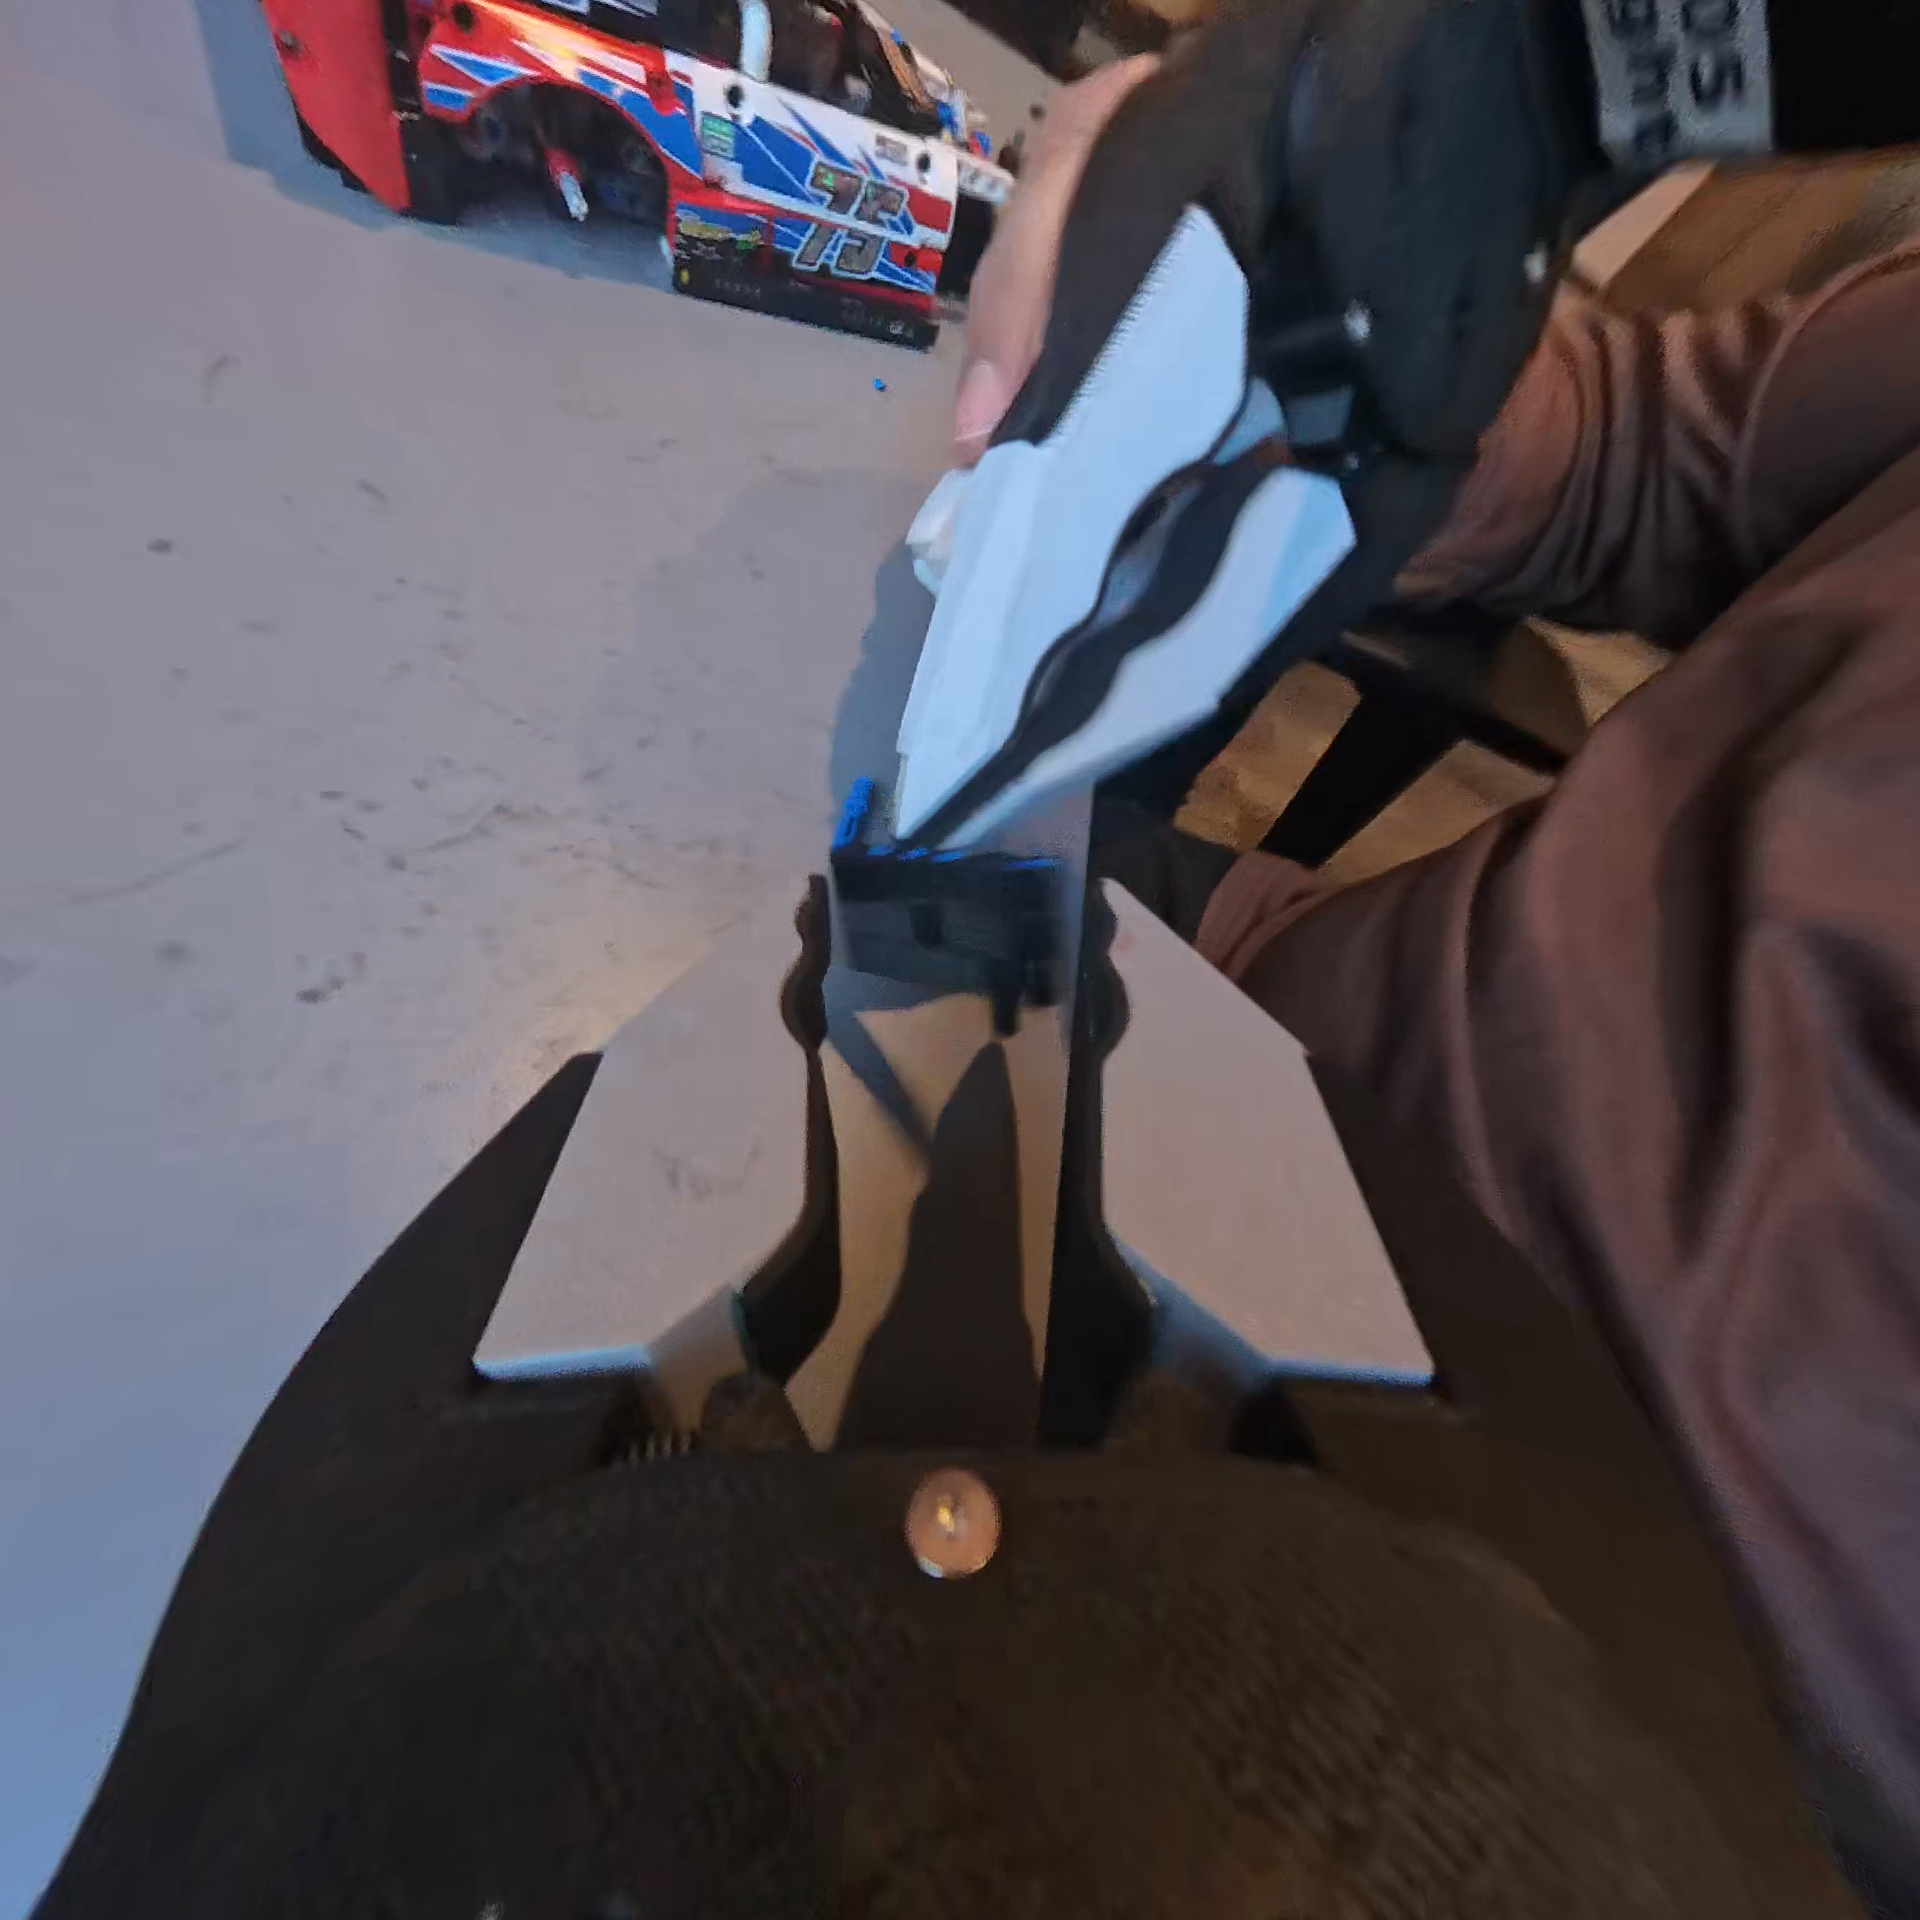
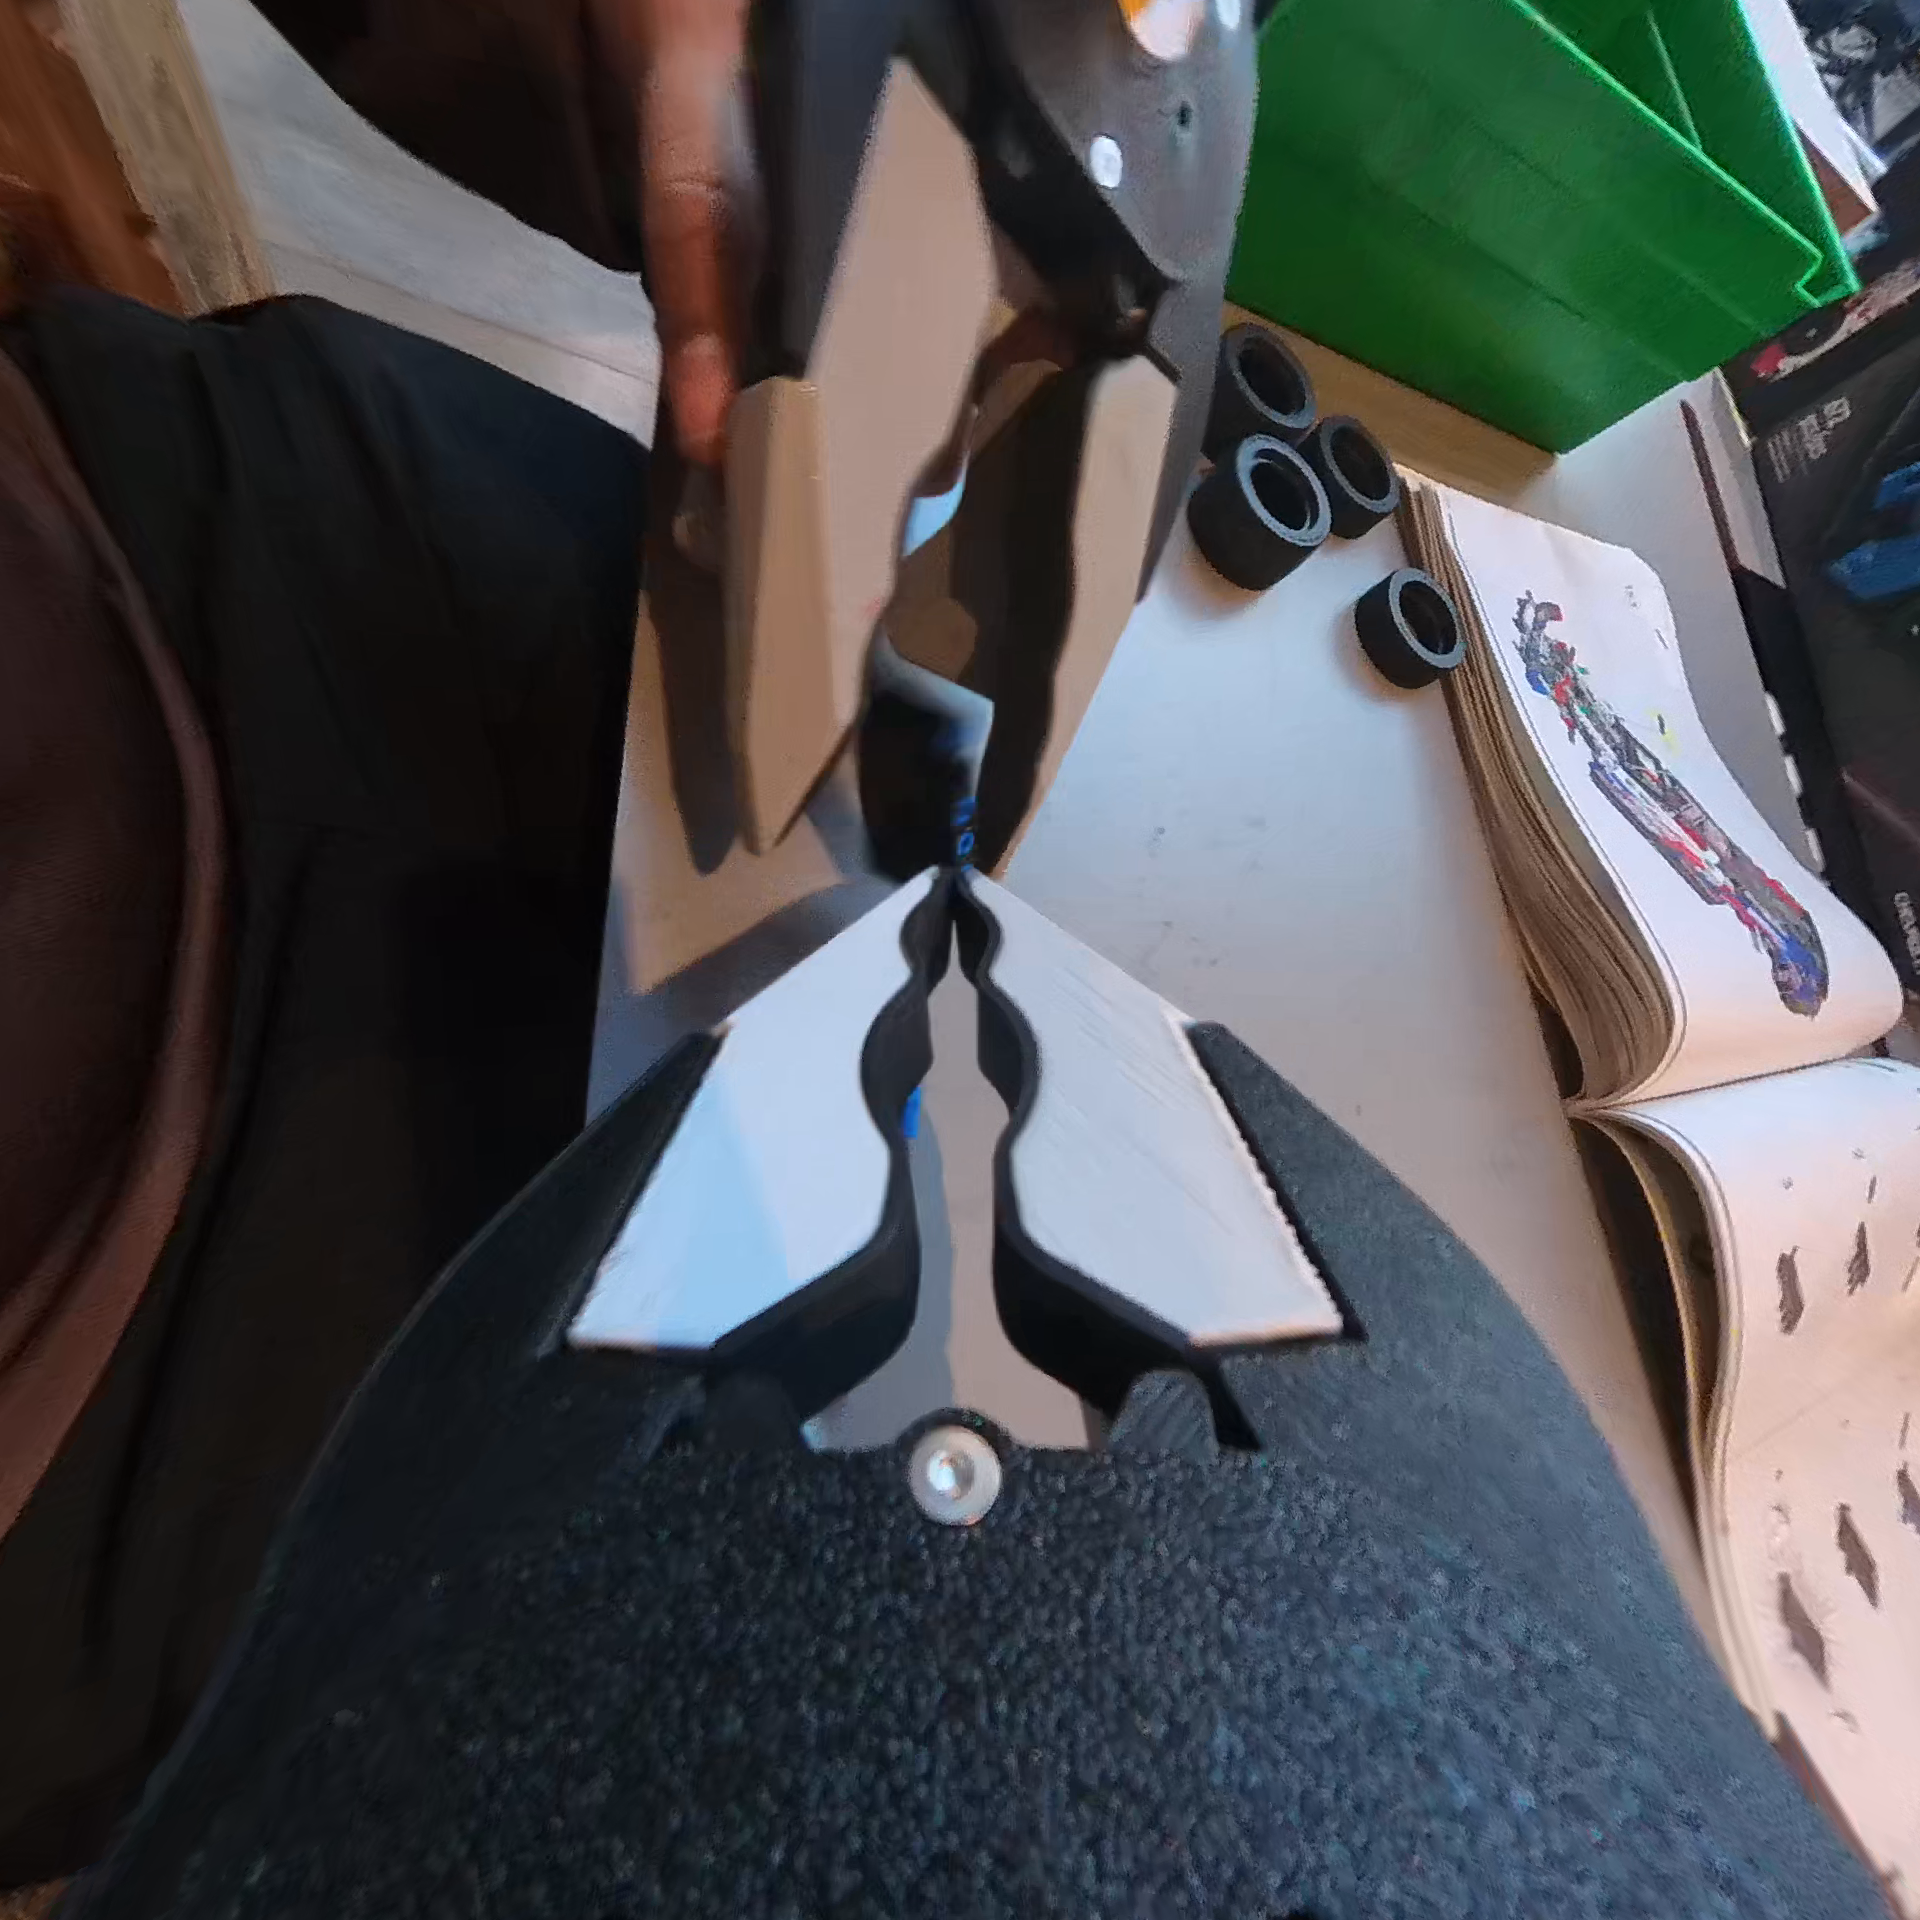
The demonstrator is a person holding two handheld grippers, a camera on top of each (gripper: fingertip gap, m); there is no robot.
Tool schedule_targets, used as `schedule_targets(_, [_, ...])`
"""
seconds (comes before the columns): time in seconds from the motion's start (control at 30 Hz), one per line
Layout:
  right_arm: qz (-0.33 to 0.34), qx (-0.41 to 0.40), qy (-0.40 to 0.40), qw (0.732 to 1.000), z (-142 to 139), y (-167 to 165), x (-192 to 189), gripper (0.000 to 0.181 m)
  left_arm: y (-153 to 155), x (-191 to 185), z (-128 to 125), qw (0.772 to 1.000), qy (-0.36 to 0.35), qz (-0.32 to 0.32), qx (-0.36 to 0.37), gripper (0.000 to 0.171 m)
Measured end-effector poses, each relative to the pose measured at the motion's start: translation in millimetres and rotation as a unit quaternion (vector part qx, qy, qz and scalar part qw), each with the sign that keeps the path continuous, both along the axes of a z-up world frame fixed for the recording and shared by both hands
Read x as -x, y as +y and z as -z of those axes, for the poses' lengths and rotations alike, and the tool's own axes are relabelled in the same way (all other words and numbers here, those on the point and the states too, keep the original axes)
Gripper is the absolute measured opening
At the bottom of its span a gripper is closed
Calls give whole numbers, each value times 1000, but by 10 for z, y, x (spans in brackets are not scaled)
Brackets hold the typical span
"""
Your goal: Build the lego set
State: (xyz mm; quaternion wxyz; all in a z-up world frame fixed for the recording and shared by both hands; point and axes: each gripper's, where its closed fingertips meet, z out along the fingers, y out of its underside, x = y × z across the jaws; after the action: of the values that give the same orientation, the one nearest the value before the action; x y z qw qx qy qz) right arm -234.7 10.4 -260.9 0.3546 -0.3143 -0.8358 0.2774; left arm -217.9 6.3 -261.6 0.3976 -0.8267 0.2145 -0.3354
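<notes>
My left gripper (image 1: 951,935) is shut on a small black lego assembly (image 1: 935,920) and holds it above the grey table (image 1: 364,675). A blue pin (image 1: 857,805) sticks up from its far left corner. My right gripper (image 2: 954,878) has its jaws together, and its tip touches the top of the black assembly (image 2: 920,774), right beside the pin. It also shows in the left wrist view (image 1: 906,831), coming down from the upper right. The left gripper (image 2: 904,727) faces it in the right wrist view. I cannot tell whether the right tips pinch anything.
A red, white and blue lego race car (image 1: 675,156) stands at the far end of the table, with a tiny blue piece (image 1: 879,384) nearby. Several black tyres (image 2: 1262,509), an open instruction book (image 2: 1662,790), a green bin (image 2: 1507,208) and a dark box (image 2: 1849,436) lie to the right. A brown sleeve (image 1: 1662,935) is close by. Only a small space, under 4 cm, lies between the two pairs of fingers.
</notes>
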Motion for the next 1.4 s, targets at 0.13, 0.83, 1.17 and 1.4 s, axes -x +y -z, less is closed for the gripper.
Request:
schedule_targets(0.13, [-3, 73, -17, 997, -4, -47, 20, 0, -65, -119, 35, 997, 57, 29, -41, 0])
schedule_targets(0.83, [49, 152, -22, 987, -47, 202, 85, 1, -592, -631, 110, 988, 128, 66, -56, 25])
schedule_targets(1.17, [36, 183, -16, 982, -156, 124, 97, 2, -671, -801, 1134, 945, 324, 17, 30, 59])
schedule_targets(1.4, [28, 170, 0, 985, -256, 66, 40, 2, -692, -882, 1583, 955, 259, 72, 125, 61])
